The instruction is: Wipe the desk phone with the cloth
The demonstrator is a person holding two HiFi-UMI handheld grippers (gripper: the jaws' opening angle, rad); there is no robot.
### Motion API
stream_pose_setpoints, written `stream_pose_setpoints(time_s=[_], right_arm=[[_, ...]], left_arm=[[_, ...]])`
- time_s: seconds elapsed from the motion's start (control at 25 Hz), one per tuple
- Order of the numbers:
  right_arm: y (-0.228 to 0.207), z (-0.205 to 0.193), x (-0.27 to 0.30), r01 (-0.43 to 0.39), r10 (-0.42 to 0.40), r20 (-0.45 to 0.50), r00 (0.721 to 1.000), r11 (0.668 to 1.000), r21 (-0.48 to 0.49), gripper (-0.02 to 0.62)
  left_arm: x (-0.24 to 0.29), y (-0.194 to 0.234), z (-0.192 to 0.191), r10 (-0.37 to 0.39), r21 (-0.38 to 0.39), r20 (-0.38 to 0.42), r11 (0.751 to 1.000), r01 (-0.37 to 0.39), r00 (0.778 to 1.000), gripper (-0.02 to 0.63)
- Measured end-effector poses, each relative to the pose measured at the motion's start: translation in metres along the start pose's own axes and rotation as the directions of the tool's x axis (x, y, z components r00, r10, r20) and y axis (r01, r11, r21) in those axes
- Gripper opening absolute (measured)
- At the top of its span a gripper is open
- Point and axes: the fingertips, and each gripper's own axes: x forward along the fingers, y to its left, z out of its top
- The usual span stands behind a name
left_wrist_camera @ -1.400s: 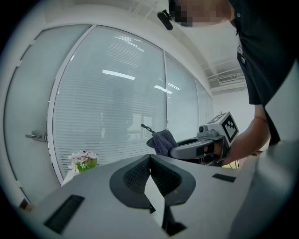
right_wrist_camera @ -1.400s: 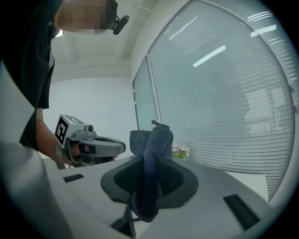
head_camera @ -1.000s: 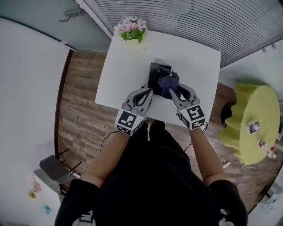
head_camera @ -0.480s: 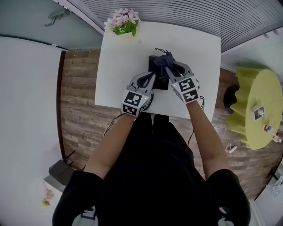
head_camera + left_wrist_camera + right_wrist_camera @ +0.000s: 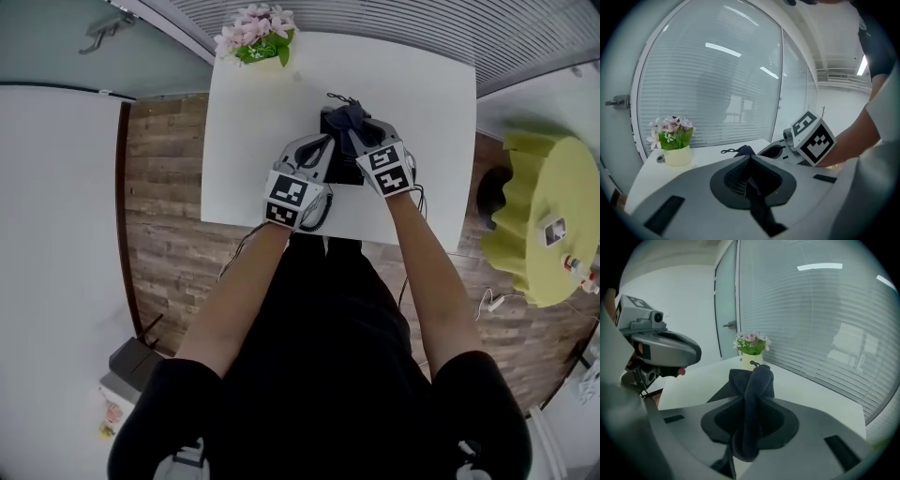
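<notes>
White surface (image 5: 234, 150), flowers (image 5: 255, 39) at its far corner, phone (image 5: 341, 167) in the middle. Right claw (image 5: 354, 131) is clamped on the dark cloth (image 5: 349, 117). Over the last second it slid from the phone's near half up to the far edge, so one wipe pass looks done. Left claw (image 5: 324, 148) is closed with nothing in it, at the phone's left side. Likely next: draw back for another stroke.
</notes>
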Motion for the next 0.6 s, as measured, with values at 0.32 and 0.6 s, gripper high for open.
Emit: stream_pose_setpoints(time_s=[0.32, 0.6], right_arm=[[0.019, -0.021, -0.004, -0.007, 0.006, -0.013, 1.000, 0.998, -0.069, 0.097], [0.045, -0.054, -0.015, -0.022, 0.018, -0.062, 0.998, 0.997, -0.073, 0.097]], left_arm=[[-0.004, 0.001, -0.015, -0.024, 0.001, -0.022, 1.000, 0.024, 0.999, 0.010], [-0.004, -0.005, -0.025, -0.036, -0.006, -0.034, 0.999, 0.036, 0.999, 0.010]])
